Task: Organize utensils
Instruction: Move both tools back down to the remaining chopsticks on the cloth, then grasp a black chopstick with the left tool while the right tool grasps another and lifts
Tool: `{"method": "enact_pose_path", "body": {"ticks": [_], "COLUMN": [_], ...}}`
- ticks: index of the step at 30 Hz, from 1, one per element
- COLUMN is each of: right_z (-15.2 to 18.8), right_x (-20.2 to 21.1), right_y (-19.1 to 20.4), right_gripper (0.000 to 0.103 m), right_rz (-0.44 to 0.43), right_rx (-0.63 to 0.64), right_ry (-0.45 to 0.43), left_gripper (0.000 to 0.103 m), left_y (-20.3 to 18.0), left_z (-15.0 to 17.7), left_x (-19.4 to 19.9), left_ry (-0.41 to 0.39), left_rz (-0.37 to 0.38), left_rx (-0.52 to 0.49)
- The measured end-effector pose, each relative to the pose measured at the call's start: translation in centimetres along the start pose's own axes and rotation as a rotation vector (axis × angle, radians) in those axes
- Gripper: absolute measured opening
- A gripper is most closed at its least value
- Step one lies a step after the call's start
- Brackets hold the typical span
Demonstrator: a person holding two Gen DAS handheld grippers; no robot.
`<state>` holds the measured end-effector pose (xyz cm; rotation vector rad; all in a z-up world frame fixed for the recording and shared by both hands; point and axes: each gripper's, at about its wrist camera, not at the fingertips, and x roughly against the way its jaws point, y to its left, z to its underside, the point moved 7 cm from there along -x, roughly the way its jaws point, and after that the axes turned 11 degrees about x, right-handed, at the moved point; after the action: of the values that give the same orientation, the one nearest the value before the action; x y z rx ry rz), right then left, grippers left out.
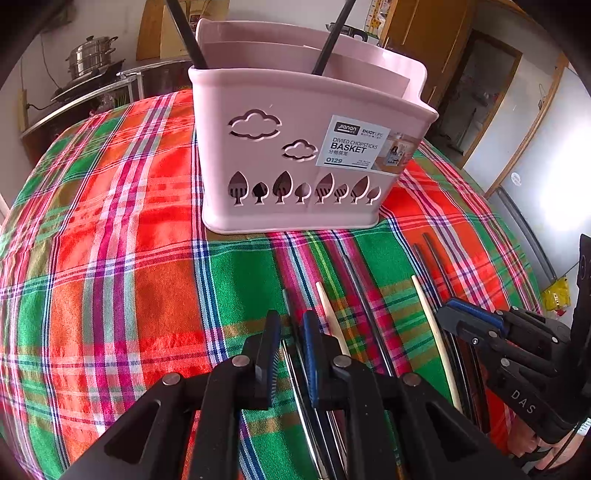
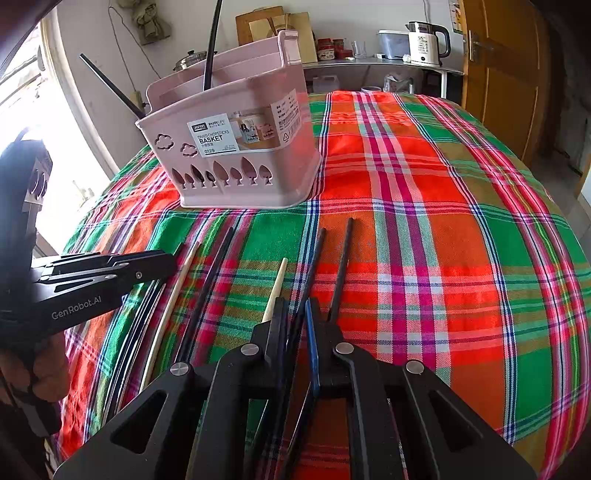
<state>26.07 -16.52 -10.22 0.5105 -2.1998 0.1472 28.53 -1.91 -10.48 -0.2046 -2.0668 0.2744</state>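
A pink divided chopstick basket [image 1: 295,155] stands on the plaid tablecloth and holds two black chopsticks [image 1: 184,33]. It also shows in the right wrist view [image 2: 240,155]. Several black, metal and pale wooden chopsticks [image 1: 332,317] lie in a row in front of it. My left gripper [image 1: 290,332] is low over the cloth with its jaws narrowly apart around a thin dark chopstick [image 1: 286,299]. My right gripper [image 2: 297,317] has its jaws closed on a dark chopstick [image 2: 314,258]. A second black chopstick [image 2: 341,266] lies just right of it. A pale wooden chopstick [image 2: 275,288] lies just left.
The table is covered by a red, green and pink plaid cloth [image 2: 424,221]. Behind it a shelf carries a white kettle [image 2: 424,44] and jars. A steel pot [image 1: 90,55] sits on a counter at the far left. A wooden door [image 2: 506,74] is at the right.
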Motion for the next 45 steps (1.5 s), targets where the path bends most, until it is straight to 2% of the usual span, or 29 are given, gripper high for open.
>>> {"method": "enact_pose_path", "body": {"ticks": [4, 9, 16, 20, 24, 36, 42, 45], "right_z": [0.0, 0.0, 0.1, 0.0, 0.0, 0.1, -0.2, -0.5], "right_x": [0.0, 0.0, 0.0, -0.1, -0.1, -0.1, -0.3, 0.1], "right_y": [0.0, 0.0, 0.0, 0.1, 0.1, 0.4, 0.7, 0.7], "right_gripper": [0.01, 0.01, 0.01, 0.01, 0.01, 0.01, 0.008, 0.007], "right_rz": [0.001, -0.005, -0.003, 0.005, 0.008, 0.037, 0.059, 0.036], "right_rx": [0.001, 0.0, 0.007, 0.011, 0.013, 0.038, 0.084, 0.071], "right_ry": [-0.001, 0.0, 0.003, 0.013, 0.018, 0.044, 0.071, 0.049], "left_gripper": [0.007, 0.006, 0.005, 0.005, 0.005, 0.006, 0.006, 0.005], "left_y": [0.0, -0.1, 3.8, 4.9, 4.5, 3.2, 2.7, 2.8], "left_z": [-0.7, -0.8, -0.7, -1.0, -0.4, 3.5, 3.2, 2.9], "left_x": [-0.5, -0.7, 0.7, 0.9, 1.0, 2.7, 2.4, 2.6], "left_ry": [0.018, 0.018, 0.001, 0.034, 0.058, 0.072, 0.068, 0.056], "left_rz": [-0.02, -0.056, -0.116, -0.071, -0.05, -0.12, -0.144, -0.115], "left_rx": [-0.005, -0.072, -0.069, -0.008, -0.016, -0.153, -0.179, -0.141]}}
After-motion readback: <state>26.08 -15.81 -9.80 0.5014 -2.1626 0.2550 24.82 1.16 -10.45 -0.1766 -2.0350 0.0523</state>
